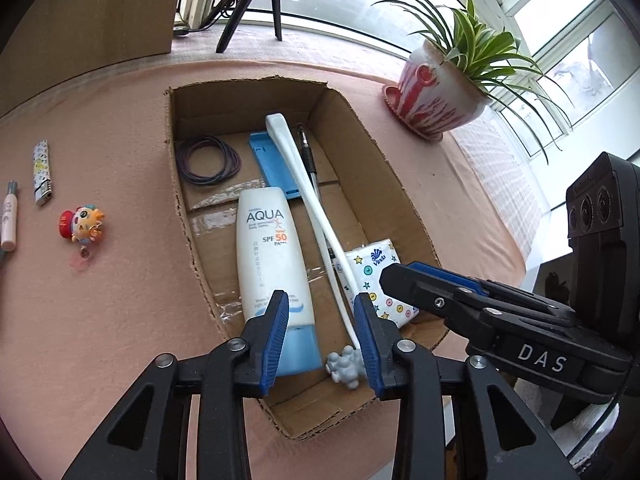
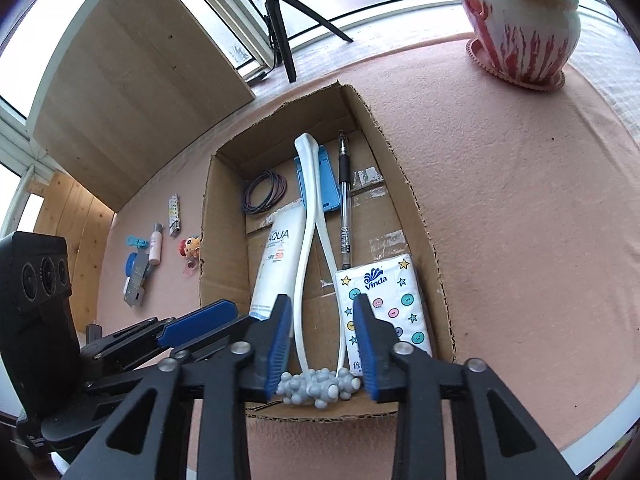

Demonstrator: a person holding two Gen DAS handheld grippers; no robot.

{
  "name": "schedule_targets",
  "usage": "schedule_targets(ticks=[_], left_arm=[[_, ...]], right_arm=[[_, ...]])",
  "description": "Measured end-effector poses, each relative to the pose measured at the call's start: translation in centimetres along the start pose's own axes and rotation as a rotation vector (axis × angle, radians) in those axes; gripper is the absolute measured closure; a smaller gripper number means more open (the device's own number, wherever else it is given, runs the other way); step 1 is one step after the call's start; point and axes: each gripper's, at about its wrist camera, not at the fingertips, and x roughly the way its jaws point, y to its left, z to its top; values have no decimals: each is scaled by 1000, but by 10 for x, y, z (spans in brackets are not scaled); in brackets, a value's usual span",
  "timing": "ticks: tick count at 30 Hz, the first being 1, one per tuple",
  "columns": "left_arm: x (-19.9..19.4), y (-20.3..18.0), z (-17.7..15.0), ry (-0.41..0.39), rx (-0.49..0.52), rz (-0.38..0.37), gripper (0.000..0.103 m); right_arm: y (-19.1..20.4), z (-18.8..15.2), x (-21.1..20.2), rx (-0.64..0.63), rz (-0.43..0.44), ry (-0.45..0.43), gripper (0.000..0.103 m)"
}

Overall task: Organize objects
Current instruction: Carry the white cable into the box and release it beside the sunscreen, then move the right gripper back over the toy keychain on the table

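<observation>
An open cardboard box (image 1: 248, 82) sits on the pink cloth. It holds an AQUA sunscreen tube (image 1: 266, 256), a white massager (image 1: 304, 184) with grey roller balls, a Vinda tissue pack (image 1: 366, 268), purple hair ties (image 1: 208, 160), a blue stand (image 1: 268, 164) and a pen (image 2: 344, 208). My left gripper (image 1: 320, 300) hovers open over the box's near end, above the tube's blue cap. My right gripper (image 2: 321, 302) is open too, over the massager (image 2: 306, 216) and beside the tissue pack (image 2: 384, 296). Each gripper shows in the other's view: right gripper (image 1: 404, 276), left gripper (image 2: 208, 316).
Left of the box lie a lighter (image 1: 41, 172), a cartoon badge reel (image 1: 83, 224), a small tube (image 1: 9, 216) and further small items (image 2: 136, 276). A potted plant (image 1: 436, 96) stands at the back right. A tripod (image 1: 256, 0) and a wooden board (image 1: 100, 12) stand behind.
</observation>
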Motion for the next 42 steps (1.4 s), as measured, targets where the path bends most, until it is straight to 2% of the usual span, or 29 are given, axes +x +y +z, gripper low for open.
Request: schedule_targets(ticks=[12,19,30,37,42], left_arm=[[-20,12,-9,-19,-19,-4,66],[-44,40,-14,-52,-63,23,66],[-80,119,-22,-86,-171,104,66],[-103,189,-18,-89,-238,191,66],[-112,236,-9,-89,-294,223,66]], right_arm=[[19,-4,-2,-13,22,-10,69],[40,-6,3,-30,35,-4,69],[82,-17,16,-71,59,24,68],[106,-21,26,-84,74,38,68],[114,-24,30,-77,75,47,68]])
